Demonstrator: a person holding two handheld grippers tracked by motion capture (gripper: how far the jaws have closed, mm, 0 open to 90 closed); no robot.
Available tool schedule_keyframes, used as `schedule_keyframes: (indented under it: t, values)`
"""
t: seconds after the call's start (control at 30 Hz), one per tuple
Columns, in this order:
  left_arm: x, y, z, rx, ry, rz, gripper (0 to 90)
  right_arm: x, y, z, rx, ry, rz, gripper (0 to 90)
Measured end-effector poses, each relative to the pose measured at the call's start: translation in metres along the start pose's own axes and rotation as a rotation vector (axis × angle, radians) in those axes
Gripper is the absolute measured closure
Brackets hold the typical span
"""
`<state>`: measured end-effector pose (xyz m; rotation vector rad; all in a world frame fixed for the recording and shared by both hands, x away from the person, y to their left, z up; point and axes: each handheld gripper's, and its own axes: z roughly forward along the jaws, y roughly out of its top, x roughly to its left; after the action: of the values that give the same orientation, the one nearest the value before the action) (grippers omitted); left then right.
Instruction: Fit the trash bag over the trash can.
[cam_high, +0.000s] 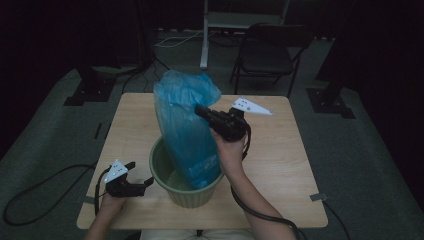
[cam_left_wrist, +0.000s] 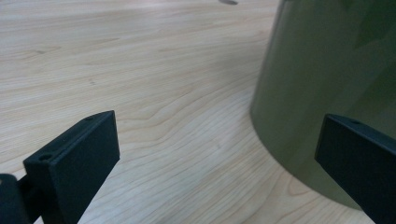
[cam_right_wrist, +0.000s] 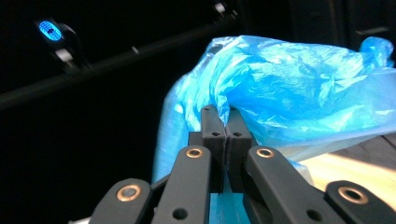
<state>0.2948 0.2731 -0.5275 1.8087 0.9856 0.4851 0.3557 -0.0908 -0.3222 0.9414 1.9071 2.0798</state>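
Note:
A blue plastic bag (cam_high: 186, 125) stands tall, its lower part hanging into a green bin (cam_high: 186, 192) near the table's front edge. My right gripper (cam_high: 200, 111) is raised above the table and shut on the bag's edge; in the right gripper view the jaws meet with the blue plastic bag (cam_right_wrist: 299, 93) pinched at my right gripper (cam_right_wrist: 222, 114). My left gripper (cam_high: 140, 175) rests low on the table just left of the bin, open. In the left gripper view my left gripper (cam_left_wrist: 219, 149) has bare wood between its jaws, and the green bin (cam_left_wrist: 327, 74) wall curves past on the right.
The light wooden table (cam_high: 280, 145) has bare surface to the right and left of the bin. A folding chair (cam_high: 270, 50) and a white stand (cam_high: 205, 35) are on the floor beyond the table. Cables trail across the grey floor.

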Motion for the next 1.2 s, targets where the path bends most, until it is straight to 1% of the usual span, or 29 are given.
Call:
schedule_keyframes:
  t: [0.03,0.1,0.13,0.2,0.23,0.27,0.3,0.33,0.37,0.4,0.43,0.47,0.5,0.53,0.57,0.6,0.63,0.67,0.7,0.73,0.77,0.8,0.9,0.93,1.0,1.03,1.1,1.13,1.2]
  values:
    - [0.001,0.002,-0.002,0.008,0.009,-0.005,0.4,-0.002,-0.009,-0.006,0.038,-0.032,0.001,89.9]
    - [0.001,0.004,-0.003,0.010,0.012,-0.013,0.5,-0.004,-0.013,-0.010,0.048,-0.038,0.013,89.9]
    - [0.002,0.008,-0.005,0.012,0.009,-0.037,0.5,-0.008,-0.022,-0.017,0.083,-0.055,0.025,89.6]
    - [0.004,0.012,-0.007,0.009,0.006,-0.061,0.5,-0.010,-0.031,-0.024,0.114,-0.062,0.024,89.1]
    - [0.004,0.012,-0.007,0.009,0.006,-0.061,0.5,-0.010,-0.031,-0.024,0.114,-0.062,0.024,89.1]
    - [0.005,0.017,-0.008,0.010,0.008,-0.076,0.5,-0.012,-0.039,-0.032,0.134,-0.067,0.025,89.1]
    - [0.005,0.017,-0.008,0.010,0.008,-0.076,0.5,-0.013,-0.043,-0.035,0.143,-0.067,0.027,88.1]
    - [0.007,0.021,-0.010,0.013,0.009,-0.079,0.5,-0.014,-0.046,-0.038,0.155,-0.066,0.030,87.4]
    - [0.007,0.021,-0.010,0.013,0.009,-0.079,0.5,-0.014,-0.046,-0.038,0.155,-0.066,0.030,87.4]
    - [0.007,0.024,-0.011,0.015,0.017,-0.083,0.5,-0.014,-0.049,-0.041,0.170,-0.060,0.034,84.7]
    - [0.007,0.031,-0.013,0.018,0.015,-0.069,0.5,-0.014,-0.055,-0.045,0.202,-0.051,0.036,80.0]
    - [0.007,0.031,-0.013,0.018,0.015,-0.069,0.4,-0.014,-0.058,-0.048,0.217,-0.053,0.033,77.9]
    - [0.006,0.035,-0.015,0.015,0.019,-0.064,0.4,-0.014,-0.058,-0.048,0.217,-0.053,0.033,77.9]
    - [0.006,0.039,-0.017,0.015,0.019,-0.058,0.4,-0.014,-0.062,-0.052,0.237,-0.062,0.025,71.8]
    - [0.006,0.048,-0.021,0.010,0.012,-0.053,0.4,-0.015,-0.063,-0.056,0.236,-0.067,0.026,68.7]
    - [0.005,0.052,-0.023,0.005,0.006,-0.052,0.5,-0.015,-0.064,-0.060,0.232,-0.074,0.023,66.9]
    - [0.005,0.052,-0.023,0.005,0.006,-0.052,0.4,-0.016,-0.064,-0.063,0.239,-0.075,0.020,63.1]
    - [0.005,0.057,-0.025,-0.005,-0.005,-0.055,0.4,-0.016,-0.064,-0.063,0.239,-0.075,0.020,63.1]
    - [0.005,0.062,-0.027,-0.009,-0.006,-0.049,0.4,-0.017,-0.063,-0.065,0.249,-0.072,0.021,59.2]
    - [0.004,0.067,-0.028,-0.016,-0.010,-0.046,0.5,-0.017,-0.062,-0.067,0.260,-0.072,0.021,57.7]
    - [0.002,0.078,-0.029,-0.022,-0.014,-0.030,0.5,-0.017,-0.060,-0.071,0.260,-0.080,0.013,51.5]
    - [0.002,0.078,-0.029,-0.022,-0.014,-0.030,0.5,-0.017,-0.059,-0.071,0.274,-0.077,0.012,50.2]
    - [-0.002,0.100,-0.028,-0.018,-0.007,0.001,0.5,-0.019,-0.054,-0.071,0.268,-0.084,0.008,49.0]
    - [-0.004,0.108,-0.027,-0.008,-0.003,0.018,0.5,-0.019,-0.054,-0.071,0.268,-0.084,0.008,49.0]
    - [-0.007,0.123,-0.026,0.004,-0.002,0.040,0.5,-0.022,-0.050,-0.069,0.268,-0.097,0.009,47.9]
    - [-0.008,0.130,-0.025,0.008,-0.002,0.050,0.5,-0.027,-0.045,-0.066,0.267,-0.098,0.022,45.1]
    - [-0.008,0.144,-0.024,0.006,0.014,0.055,0.5,-0.029,-0.043,-0.065,0.268,-0.107,0.021,45.0]
    - [-0.008,0.150,-0.025,-0.002,0.008,0.057,0.5,-0.033,-0.038,-0.063,0.276,-0.119,0.023,43.2]
    - [-0.010,0.161,-0.025,-0.010,0.010,0.054,0.5,-0.035,-0.037,-0.062,0.275,-0.126,0.020,43.2]
